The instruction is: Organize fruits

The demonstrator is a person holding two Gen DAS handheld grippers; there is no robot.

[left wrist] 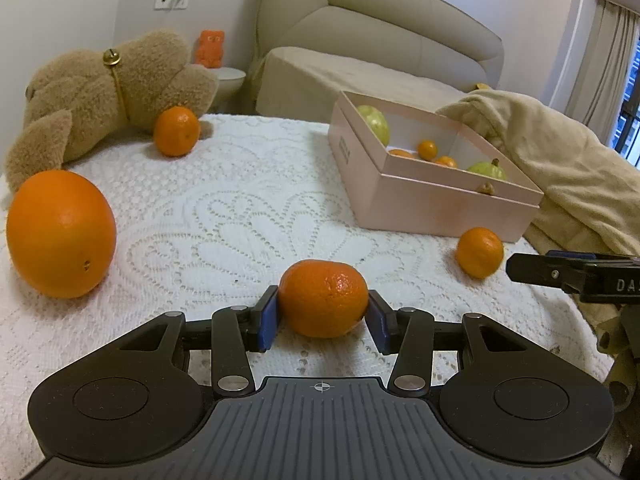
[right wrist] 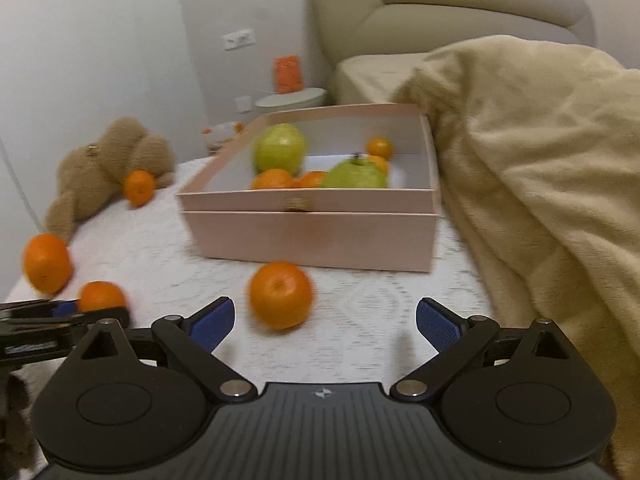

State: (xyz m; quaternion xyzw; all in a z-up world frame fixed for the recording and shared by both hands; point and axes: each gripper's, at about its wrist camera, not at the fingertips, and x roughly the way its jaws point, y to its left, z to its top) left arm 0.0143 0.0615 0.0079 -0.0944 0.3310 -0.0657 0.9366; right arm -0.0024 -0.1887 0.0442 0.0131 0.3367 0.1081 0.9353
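The left hand-held gripper [left wrist: 323, 316] is clamping a mandarin [left wrist: 323, 298] between its blue pads, low over the white lace bedspread [left wrist: 240, 208]. The right hand-held gripper [right wrist: 325, 322] is standing wide apart, empty, just behind another mandarin [right wrist: 281, 294] lying before the pink box [right wrist: 312, 236] of fruit.

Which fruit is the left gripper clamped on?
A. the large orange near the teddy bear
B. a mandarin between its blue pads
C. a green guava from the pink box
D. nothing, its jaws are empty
B: the left gripper has its blue pads pressed on both sides of a mandarin on the white lace cover.
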